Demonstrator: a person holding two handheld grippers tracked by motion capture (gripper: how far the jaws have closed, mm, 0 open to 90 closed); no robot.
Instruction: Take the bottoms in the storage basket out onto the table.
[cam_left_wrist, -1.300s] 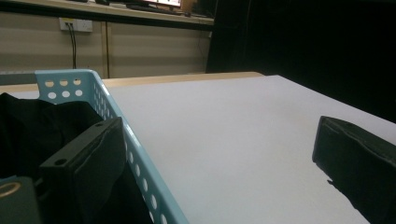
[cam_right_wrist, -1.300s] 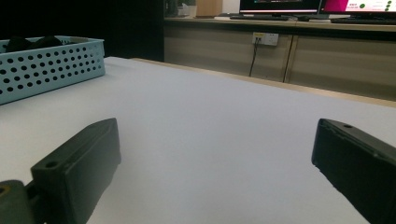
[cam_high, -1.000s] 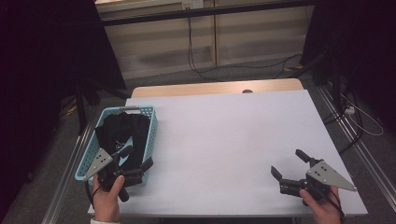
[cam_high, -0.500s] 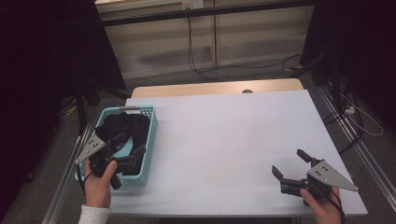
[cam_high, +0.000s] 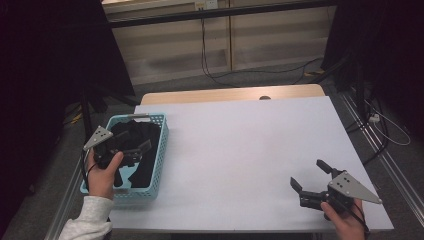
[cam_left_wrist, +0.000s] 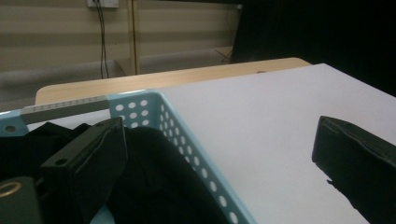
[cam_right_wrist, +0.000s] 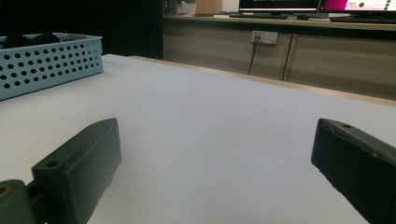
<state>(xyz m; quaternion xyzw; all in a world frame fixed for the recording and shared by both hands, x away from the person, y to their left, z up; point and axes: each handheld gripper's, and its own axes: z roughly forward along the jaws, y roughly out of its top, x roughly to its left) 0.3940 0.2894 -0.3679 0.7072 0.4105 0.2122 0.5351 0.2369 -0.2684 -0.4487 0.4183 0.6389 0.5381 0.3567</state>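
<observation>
My left gripper (cam_high: 131, 154) hangs spread over the basket (cam_high: 159, 145) to grab the black cloth (cam_left_wrist: 154, 182); right gripper (cam_high: 311, 181) is spread too, parked on the table (cam_high: 240, 150) w/ nothing in it.

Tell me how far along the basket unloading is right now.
Nothing is out yet: the black cloth lies in the blue basket, none on the white table. In hand: the left hand-held gripper, jaws open, sits over the cloth. Left: gripping and lifting it out. The right hand-held gripper waits open.
</observation>
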